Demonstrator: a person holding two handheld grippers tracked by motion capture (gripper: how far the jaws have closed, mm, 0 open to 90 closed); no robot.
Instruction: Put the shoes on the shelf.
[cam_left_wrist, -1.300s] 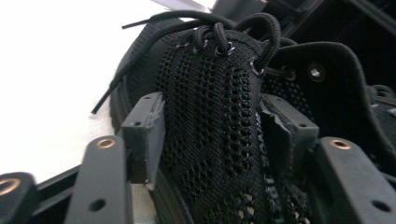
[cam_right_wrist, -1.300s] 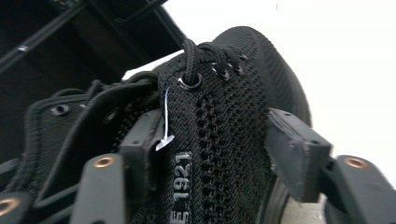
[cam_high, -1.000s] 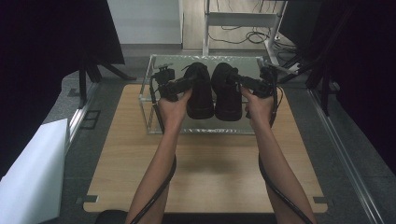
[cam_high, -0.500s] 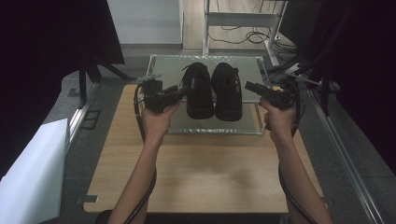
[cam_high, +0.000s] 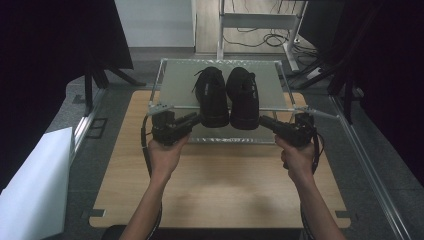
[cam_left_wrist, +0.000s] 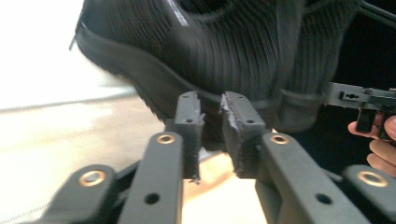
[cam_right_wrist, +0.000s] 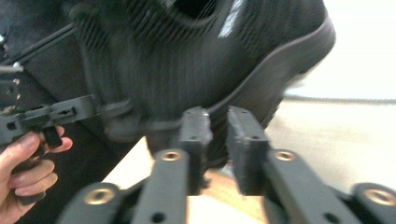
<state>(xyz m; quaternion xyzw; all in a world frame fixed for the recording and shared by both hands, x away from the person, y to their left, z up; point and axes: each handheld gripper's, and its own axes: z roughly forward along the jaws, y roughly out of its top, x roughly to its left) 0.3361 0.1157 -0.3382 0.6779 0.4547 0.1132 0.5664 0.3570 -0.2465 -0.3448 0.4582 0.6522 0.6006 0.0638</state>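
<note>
Both shoes (cam_high: 227, 97) look light, soft knit (stiff soles); take them at the heel; left gripper (cam_high: 194, 119) and right gripper (cam_high: 265, 121) have just closed, nothing held

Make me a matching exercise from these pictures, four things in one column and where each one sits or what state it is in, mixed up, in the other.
Things:
1. left shoe
2. right shoe
3. left gripper
4. wooden table

Places or states:
A. under the wire shelf, bare at the near edge
B. jaws nearly together, nothing between them, beside a heel
C. on the shelf, on the side of the right gripper
D. on the shelf, on the side of the left hand

Pairs: 1-D, 2-C, 3-B, 4-A
</note>
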